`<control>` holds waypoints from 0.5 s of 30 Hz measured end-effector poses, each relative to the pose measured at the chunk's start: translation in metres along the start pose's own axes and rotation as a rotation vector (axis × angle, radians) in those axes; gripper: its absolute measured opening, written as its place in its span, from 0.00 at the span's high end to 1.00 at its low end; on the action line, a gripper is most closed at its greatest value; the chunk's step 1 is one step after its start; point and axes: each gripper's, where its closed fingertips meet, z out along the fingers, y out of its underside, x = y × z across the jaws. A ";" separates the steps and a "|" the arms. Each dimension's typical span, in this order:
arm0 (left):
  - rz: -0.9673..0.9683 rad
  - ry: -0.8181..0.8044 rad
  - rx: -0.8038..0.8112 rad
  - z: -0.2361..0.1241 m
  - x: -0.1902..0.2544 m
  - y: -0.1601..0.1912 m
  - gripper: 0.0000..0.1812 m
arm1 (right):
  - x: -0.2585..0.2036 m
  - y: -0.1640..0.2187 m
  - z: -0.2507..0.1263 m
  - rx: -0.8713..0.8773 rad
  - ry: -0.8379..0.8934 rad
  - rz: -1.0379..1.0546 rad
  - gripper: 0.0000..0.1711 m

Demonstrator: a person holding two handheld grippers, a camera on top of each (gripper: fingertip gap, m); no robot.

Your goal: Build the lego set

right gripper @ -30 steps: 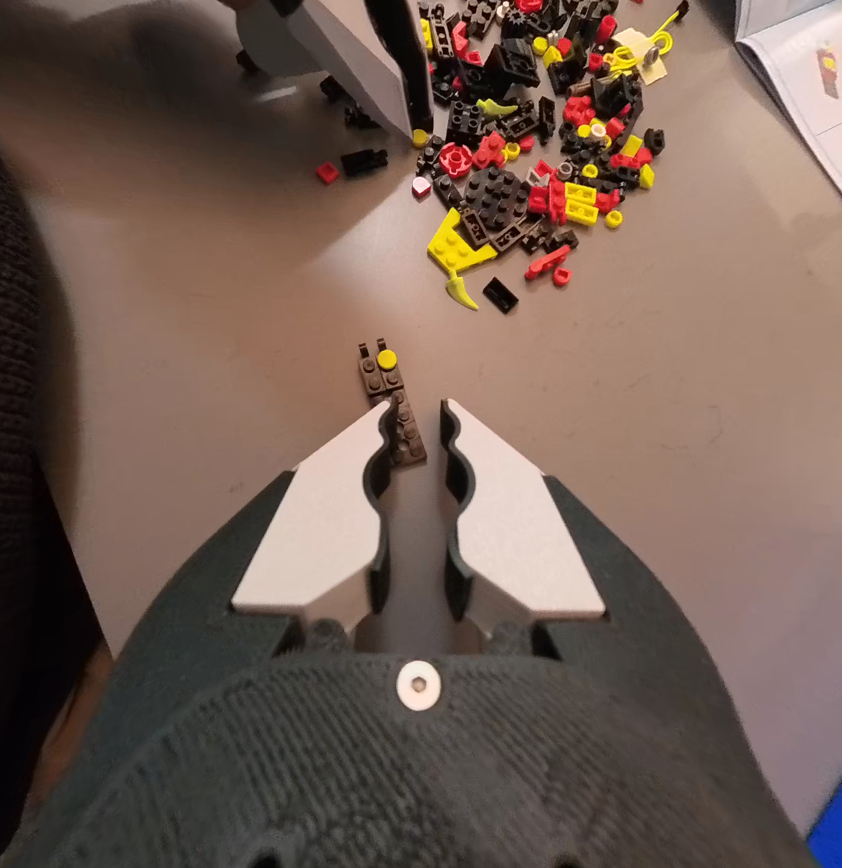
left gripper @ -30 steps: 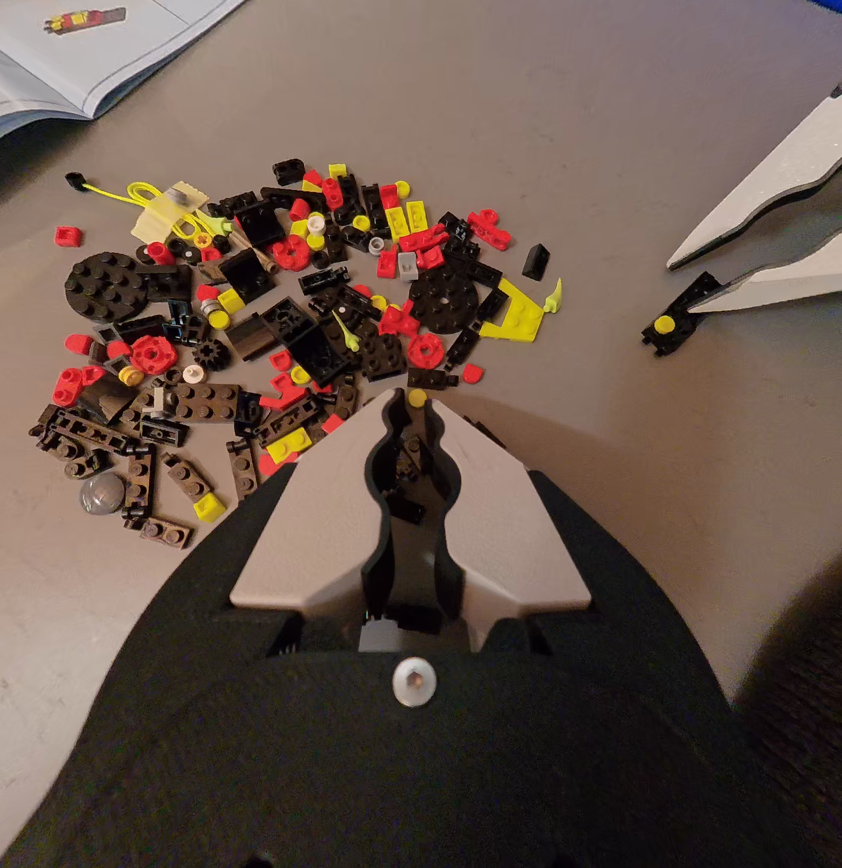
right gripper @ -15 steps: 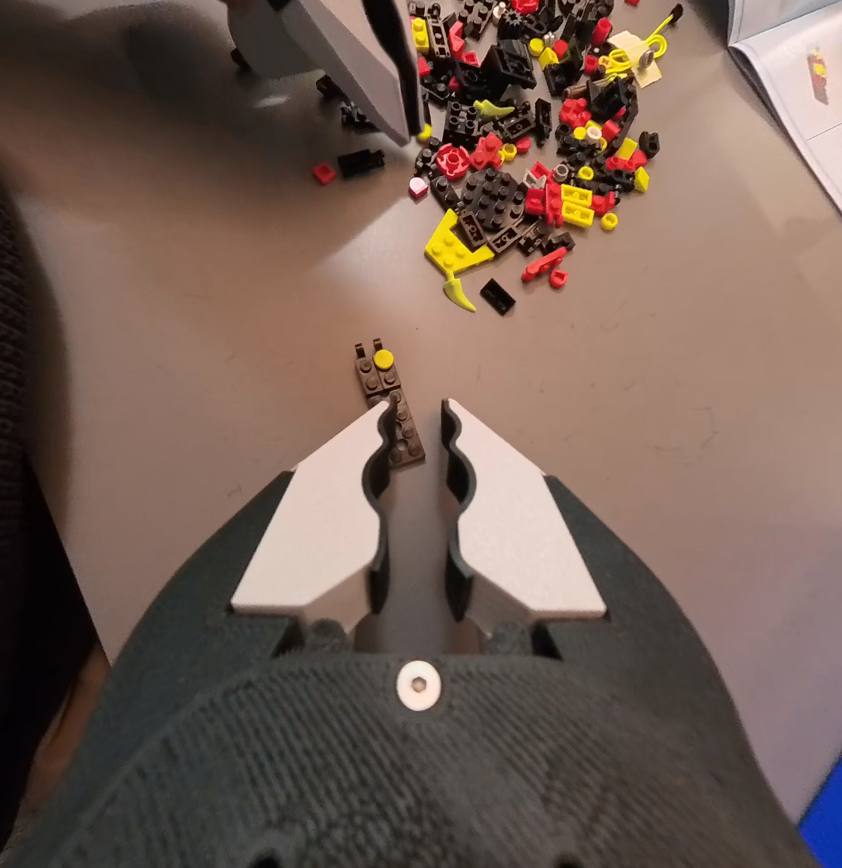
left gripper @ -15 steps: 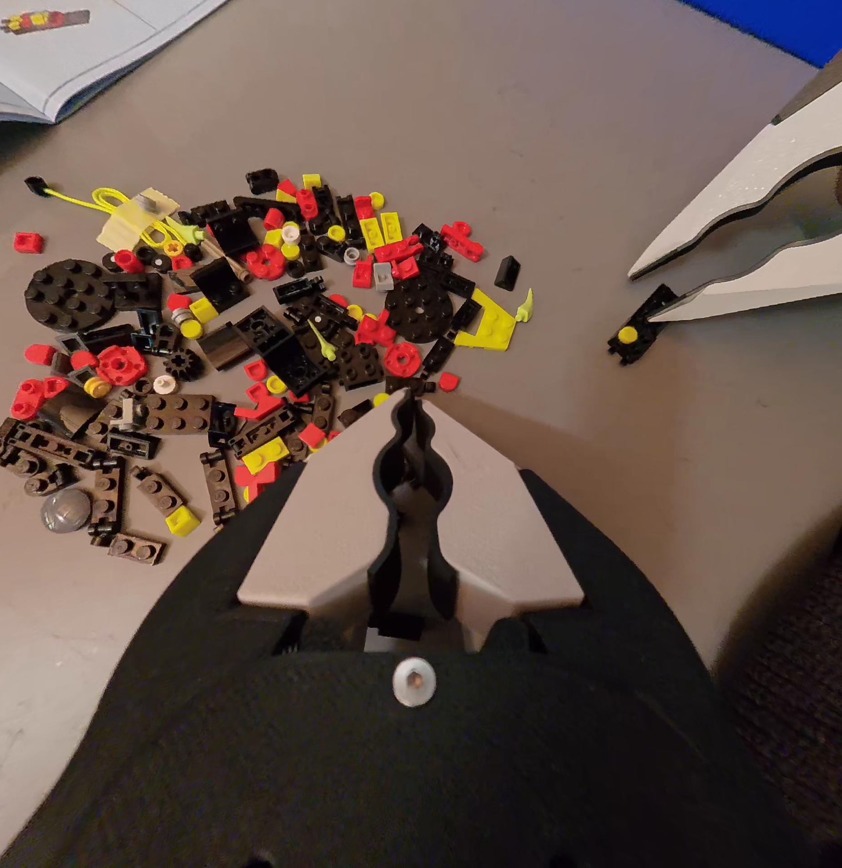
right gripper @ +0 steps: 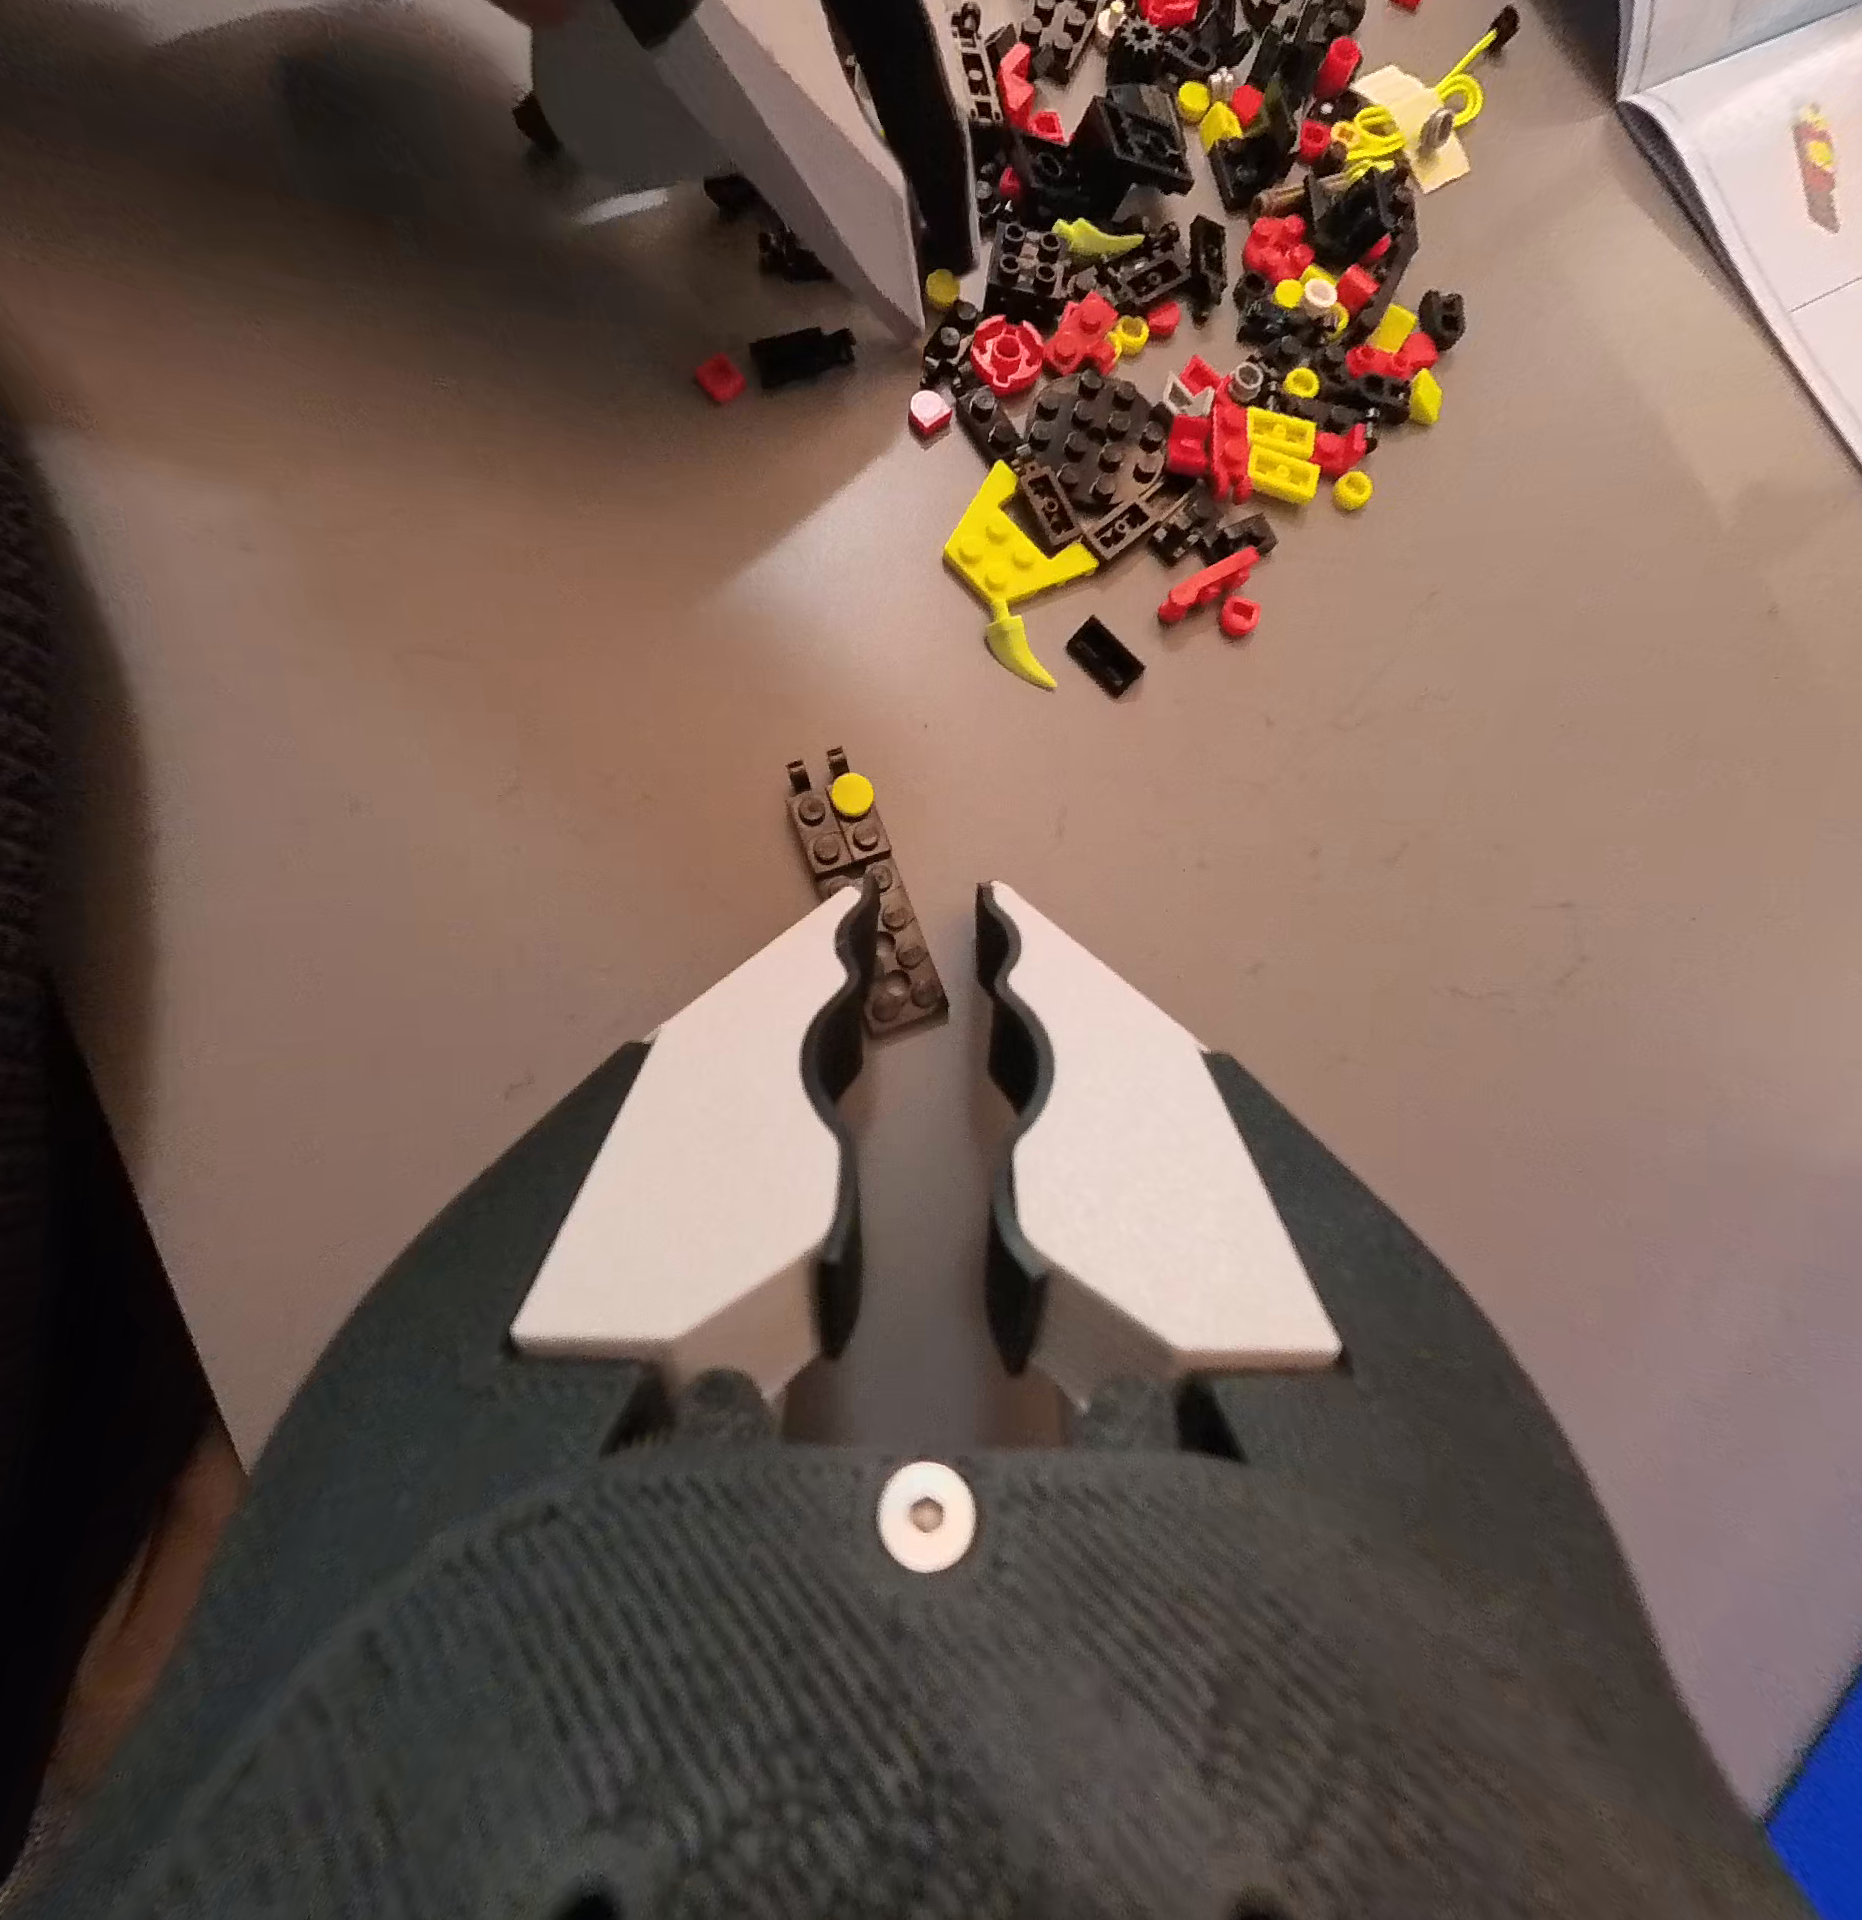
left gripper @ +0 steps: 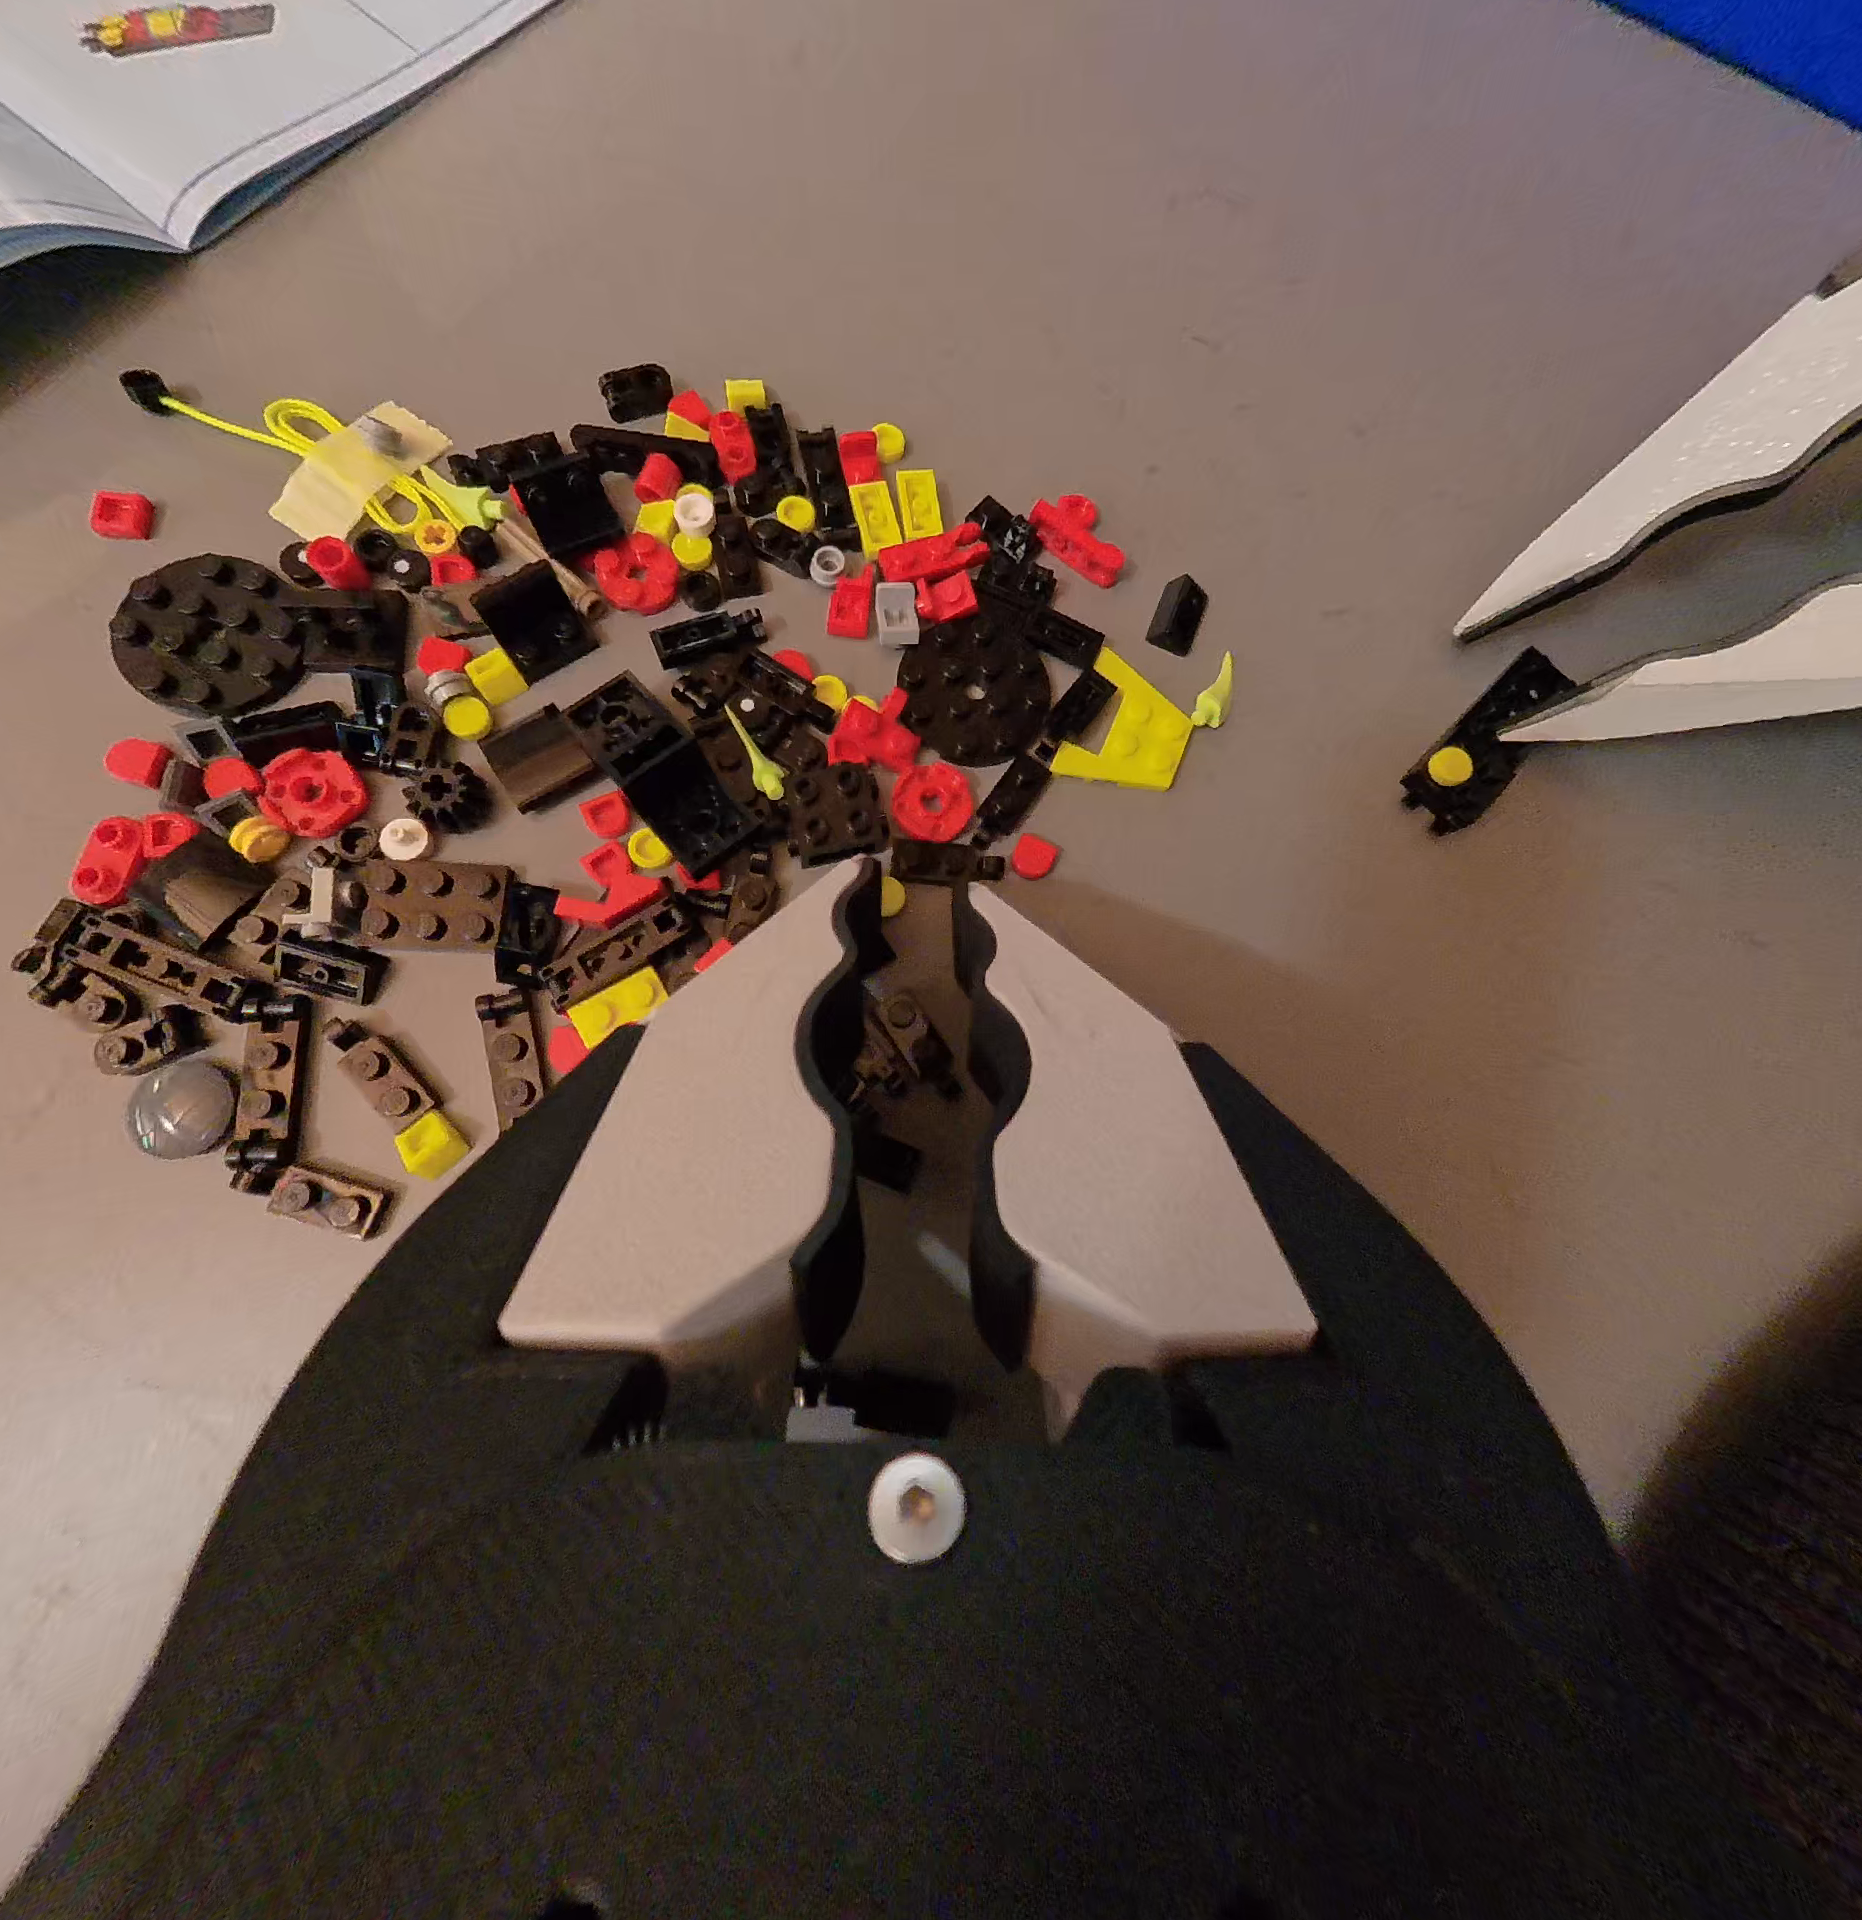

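Lying flat on the grey table (right gripper: 1426, 935), the small dark assembly (right gripper: 870, 904) of studded plates runs lengthwise away from the right gripper (right gripper: 922, 904), its far end carrying a round yellow stud (right gripper: 852, 793) and two little clips. The near end sits between the spread fingers, against the inner edge of the left-hand finger (right gripper: 761, 1049), with a clear gap to the other finger; nothing is pinched. In the left wrist view the same assembly (left gripper: 1478, 743) shows just beside the tip of the right gripper's lower finger (left gripper: 1727, 686). The left gripper (left gripper: 919, 899) hovers over the near edge of the loose heap of black, red and yellow pieces (left gripper: 615, 707), its fingers slightly parted at the tips with a yellow stud (left gripper: 892, 896) visible in the gap; whether it holds anything I cannot tell. No tray or box holds the pieces; they lie straight on the table. An open instruction booklet (left gripper: 179, 114) lies beyond the heap, showing a small coloured picture; its print is too small to read.
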 end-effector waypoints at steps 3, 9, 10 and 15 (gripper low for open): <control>0.012 -0.029 -0.006 0.002 -0.003 0.000 0.94 | 0.000 0.000 0.000 0.000 0.000 -0.002 0.90; -0.021 -0.023 -0.010 0.002 -0.004 0.002 0.93 | -0.001 0.000 0.000 -0.001 0.000 -0.005 0.90; -0.031 -0.016 -0.012 0.002 -0.004 0.002 0.93 | -0.001 0.000 0.000 -0.001 0.001 -0.005 0.90; -0.055 0.013 -0.008 0.001 0.000 0.002 0.98 | -0.001 0.000 0.000 -0.002 0.002 -0.009 0.90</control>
